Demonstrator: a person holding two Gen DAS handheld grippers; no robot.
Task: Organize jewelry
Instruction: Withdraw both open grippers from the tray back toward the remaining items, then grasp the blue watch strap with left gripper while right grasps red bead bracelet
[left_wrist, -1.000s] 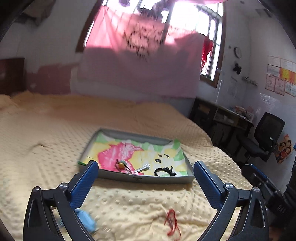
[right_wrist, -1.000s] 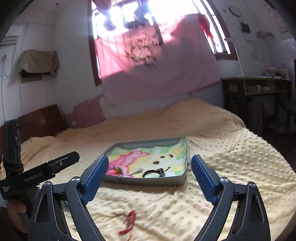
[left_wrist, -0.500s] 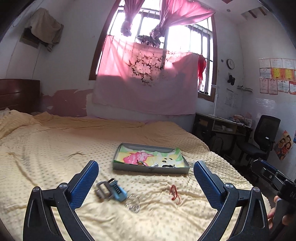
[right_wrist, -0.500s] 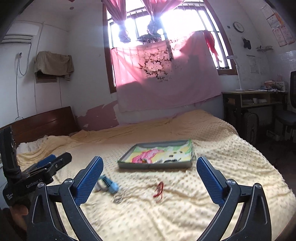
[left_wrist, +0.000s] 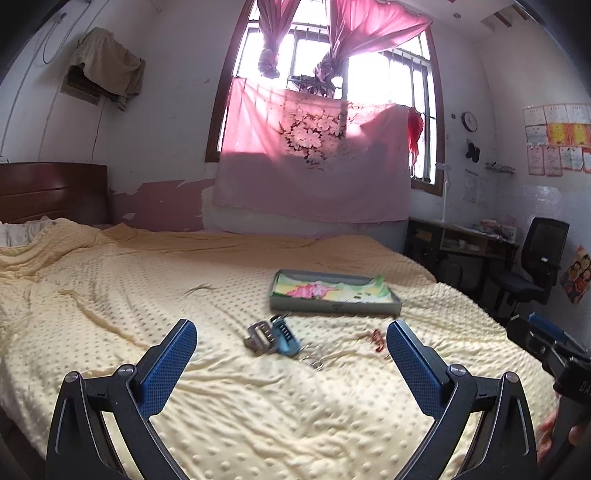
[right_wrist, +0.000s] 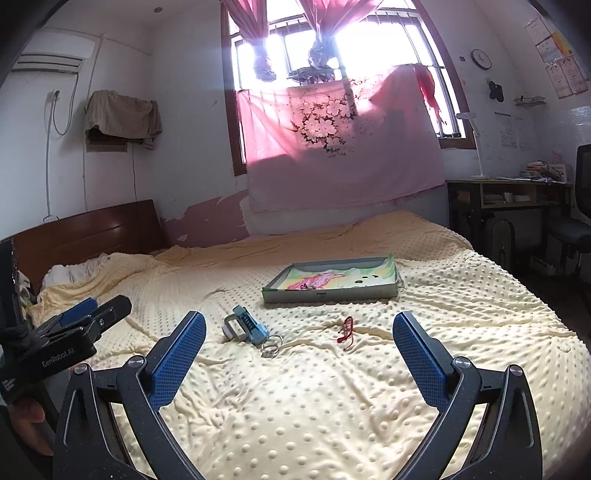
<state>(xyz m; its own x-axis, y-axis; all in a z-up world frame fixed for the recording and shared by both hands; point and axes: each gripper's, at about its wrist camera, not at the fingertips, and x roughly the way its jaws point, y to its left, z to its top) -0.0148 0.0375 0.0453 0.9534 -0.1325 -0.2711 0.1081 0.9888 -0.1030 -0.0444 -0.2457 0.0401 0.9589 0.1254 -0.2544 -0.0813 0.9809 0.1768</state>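
Both tongs stand wide apart with nothing between their pads, above bare yellow dotted bedspread (right_wrist: 332, 413). Ahead of the right tongs (right_wrist: 299, 354), a blue-and-grey hair clip (right_wrist: 246, 328), a small ring of clear loops (right_wrist: 271, 347) touching it, and a red cord bracelet (right_wrist: 346, 328) lie in a loose row, with open blanket between clip and bracelet. Beyond them the shallow grey tray (right_wrist: 328, 293) blocks the way. To its left the bed is open.

place: home bedroom
bed: big bed (right_wrist: 332, 387), yellow dotted blanket, wooden headboard (right_wrist: 85, 236)
window: barred window (right_wrist: 332, 40), pink curtains
wall: air conditioner (right_wrist: 55, 51), clock (right_wrist: 481, 59)
corner: desk (right_wrist: 509, 195), office chair (left_wrist: 532, 266)
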